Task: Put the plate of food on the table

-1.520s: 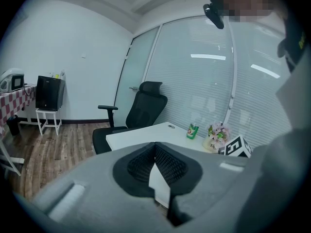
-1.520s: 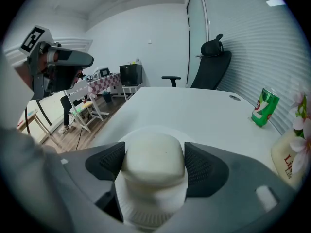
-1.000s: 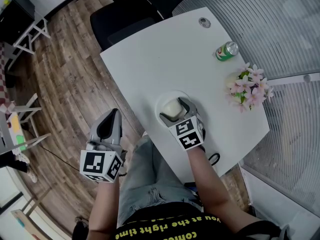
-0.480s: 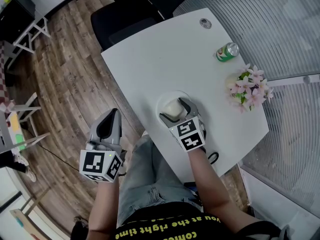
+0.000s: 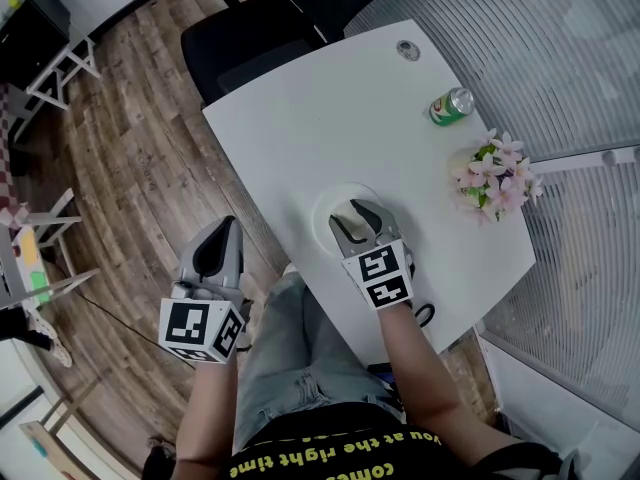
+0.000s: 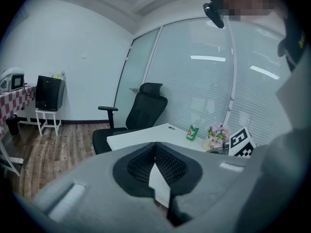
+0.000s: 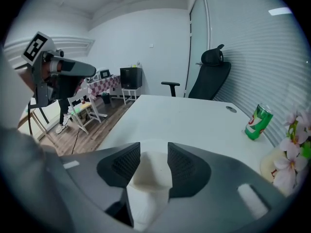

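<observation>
A white plate (image 5: 318, 208) lies on the white table (image 5: 300, 118) near its front edge. On the plate sits a pale piece of food (image 7: 151, 171). My right gripper (image 5: 355, 216) reaches over the plate, and its jaws are closing on the food, whose sides touch both pads in the right gripper view. The right gripper (image 7: 154, 154) covers most of the plate there. My left gripper (image 5: 218, 243) hangs off the table to the left, above the wooden floor, with its jaws shut and nothing in them; in its own view the left gripper (image 6: 155, 152) points toward the table.
A green can (image 5: 452, 105) and a pot of pink flowers (image 5: 490, 178) stand at the table's right side. A black office chair (image 5: 250, 38) is at the far end. A round cable cap (image 5: 407, 50) sits near the far corner. Glass walls run along the right.
The right gripper's jaws have drawn in from wide apart to the sides of the food. The left gripper has stayed where it was.
</observation>
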A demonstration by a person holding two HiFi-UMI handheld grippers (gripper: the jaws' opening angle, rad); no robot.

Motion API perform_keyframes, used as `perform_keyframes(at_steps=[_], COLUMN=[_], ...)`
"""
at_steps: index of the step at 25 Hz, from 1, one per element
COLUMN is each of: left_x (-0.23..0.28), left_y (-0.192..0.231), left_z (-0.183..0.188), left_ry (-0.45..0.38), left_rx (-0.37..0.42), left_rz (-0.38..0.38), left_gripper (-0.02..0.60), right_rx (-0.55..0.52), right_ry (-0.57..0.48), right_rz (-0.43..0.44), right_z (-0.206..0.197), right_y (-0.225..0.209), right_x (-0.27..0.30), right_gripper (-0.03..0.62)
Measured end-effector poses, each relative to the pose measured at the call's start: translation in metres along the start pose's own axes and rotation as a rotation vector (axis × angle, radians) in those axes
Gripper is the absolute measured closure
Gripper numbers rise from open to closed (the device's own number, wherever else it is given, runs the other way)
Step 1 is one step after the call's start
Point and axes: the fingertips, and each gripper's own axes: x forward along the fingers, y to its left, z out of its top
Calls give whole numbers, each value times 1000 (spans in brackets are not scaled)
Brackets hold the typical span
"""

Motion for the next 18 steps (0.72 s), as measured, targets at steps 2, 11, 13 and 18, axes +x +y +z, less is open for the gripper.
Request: perform_keyframes(at_steps=[2,11,13,18], left_x=[1,0,0,-1], left_y=[-1,-1,-1,-2], left_z=[0,9,11,19], left_ry=[-1,-8,-11,-20], left_rx=[4,15,18,28], left_rz=[-2,-13,-16,-25], left_gripper=[581,581,581,581], right_rx=[11,55,61,77], right_ry=[-14,-104,-119,-157], right_rz=[-1,-29,-32,-41], right_z=[2,21,26,39], right_y=[-1,-12,-14,-16], right_x=[-1,-16,-19,-30], right_gripper=[445,586,586,586])
